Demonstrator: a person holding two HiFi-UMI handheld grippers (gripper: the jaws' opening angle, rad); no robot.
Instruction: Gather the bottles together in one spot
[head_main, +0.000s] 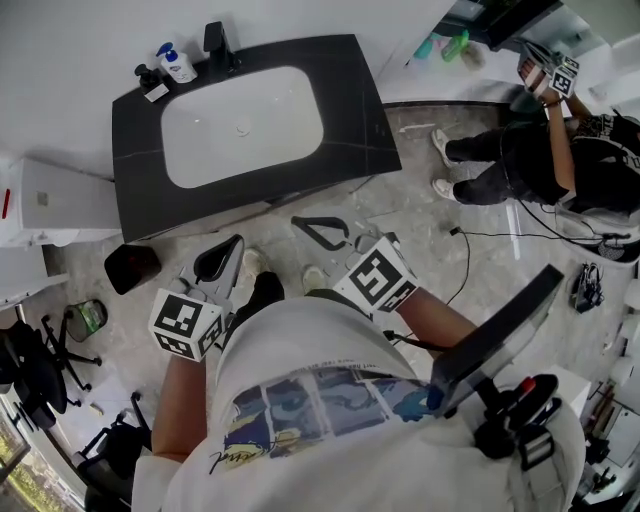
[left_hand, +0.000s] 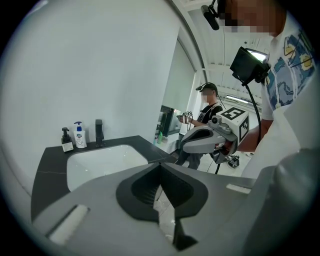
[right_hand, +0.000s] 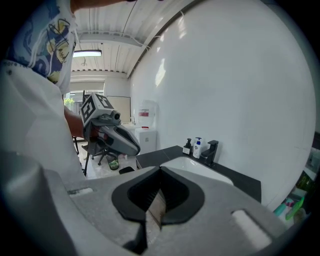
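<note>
- Black bin (head_main: 130, 268): on the floor, just left of my left jaws and a little ahead of them.
- Black pump bottle (head_main: 148, 75) and white pump bottle with a blue label (head_main: 178, 65): far ahead of my left jaws and to their left. They stand upright, side by side, at the back left corner of the dark countertop (head_main: 345, 100). From my left gripper's own view, the black one (left_hand: 66, 140) stands just left of the white one (left_hand: 79, 136).
- Left gripper (head_main: 232, 247): my jaws are clenched, tips pressed together, with nothing between them (left_hand: 160, 165). I hold them low in front of me, well short of the counter.
- Black faucet (head_main: 215, 40): just right of the white bottle, behind the white basin (head_main: 240, 140), which lies straight ahead of both pairs of jaws.
- Right gripper (head_main: 303, 225): these jaws are clenched too, tips meeting on nothing (right_hand: 160, 169). They sit near my left pair, angled toward it. From here the two pump bottles (right_hand: 188, 146) (right_hand: 198, 148) stand ahead and to the right, beside the faucet (right_hand: 210, 151).
- Green bottle (head_main: 455, 45) and teal bottle (head_main: 425, 47): far ahead and right of my right jaws, off the counter, well apart from the pump bottles.
- Another person (head_main: 530, 160): seated on the floor, well to the right of my right jaws.
</note>
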